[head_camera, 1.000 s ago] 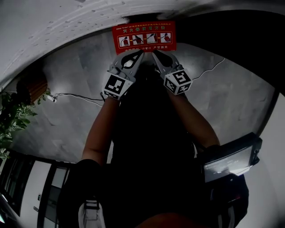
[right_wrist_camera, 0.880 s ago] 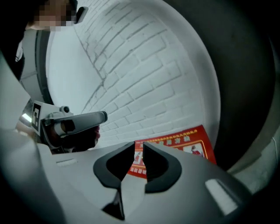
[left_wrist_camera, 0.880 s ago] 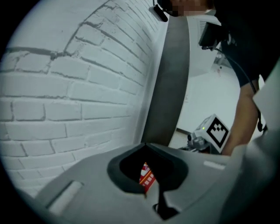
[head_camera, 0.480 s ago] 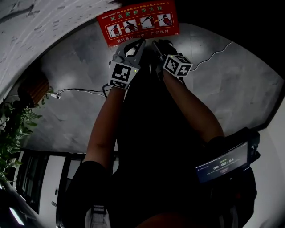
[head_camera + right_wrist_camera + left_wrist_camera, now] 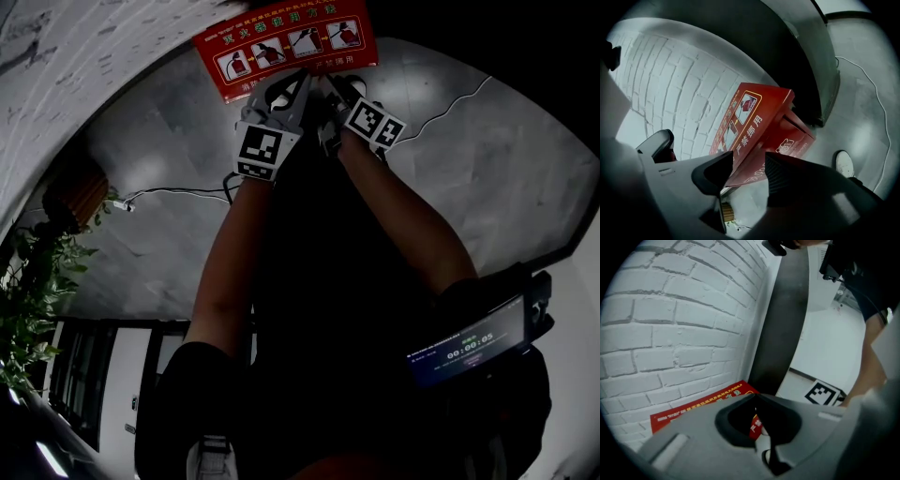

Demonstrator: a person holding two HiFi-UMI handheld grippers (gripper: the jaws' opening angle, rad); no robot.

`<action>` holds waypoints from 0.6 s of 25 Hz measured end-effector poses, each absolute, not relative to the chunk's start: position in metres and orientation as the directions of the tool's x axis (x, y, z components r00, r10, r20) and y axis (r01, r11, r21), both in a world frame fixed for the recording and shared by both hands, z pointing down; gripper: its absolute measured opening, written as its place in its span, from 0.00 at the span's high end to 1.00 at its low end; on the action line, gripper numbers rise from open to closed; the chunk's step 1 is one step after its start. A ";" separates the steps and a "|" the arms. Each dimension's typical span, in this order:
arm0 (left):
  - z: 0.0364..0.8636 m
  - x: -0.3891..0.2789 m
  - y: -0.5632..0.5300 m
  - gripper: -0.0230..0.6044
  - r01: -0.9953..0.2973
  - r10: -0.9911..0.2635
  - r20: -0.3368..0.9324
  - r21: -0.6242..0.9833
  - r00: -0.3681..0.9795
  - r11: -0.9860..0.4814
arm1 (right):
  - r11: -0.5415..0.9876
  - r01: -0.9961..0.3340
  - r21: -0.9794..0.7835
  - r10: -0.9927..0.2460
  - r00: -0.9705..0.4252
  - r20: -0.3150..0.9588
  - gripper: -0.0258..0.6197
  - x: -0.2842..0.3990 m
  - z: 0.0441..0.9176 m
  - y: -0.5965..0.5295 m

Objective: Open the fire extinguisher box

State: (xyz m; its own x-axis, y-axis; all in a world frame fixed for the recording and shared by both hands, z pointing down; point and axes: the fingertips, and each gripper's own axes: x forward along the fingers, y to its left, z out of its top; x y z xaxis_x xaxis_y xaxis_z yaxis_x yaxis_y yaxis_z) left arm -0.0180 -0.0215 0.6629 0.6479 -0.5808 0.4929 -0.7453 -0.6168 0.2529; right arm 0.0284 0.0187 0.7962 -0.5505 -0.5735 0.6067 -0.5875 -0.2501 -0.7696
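Against white brick [image 5: 670, 324], slab-sided red box [image 5: 759, 126] — left hand-held gripper [image 5: 754, 399] closed, right hand-held gripper [image 5: 749, 168] opening, empty.

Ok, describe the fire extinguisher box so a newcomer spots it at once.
Find the white brick wall; at its foot, on the grey floor, sits the box. It is the only red thing there, its lid carrying a strip of pictures.

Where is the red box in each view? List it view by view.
Head view: red box at top centre.
Left gripper view: lower left, against the wall.
Right gripper view: centre.
Shared landmark: white brick wall behind the box.
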 end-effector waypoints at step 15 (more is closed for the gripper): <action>0.673 -0.018 -0.011 0.96 -0.741 -0.562 0.507 0.273 0.653 -0.614 | -0.323 -0.491 -0.809 -0.581 -0.571 0.580 0.74 0.021 0.811 0.006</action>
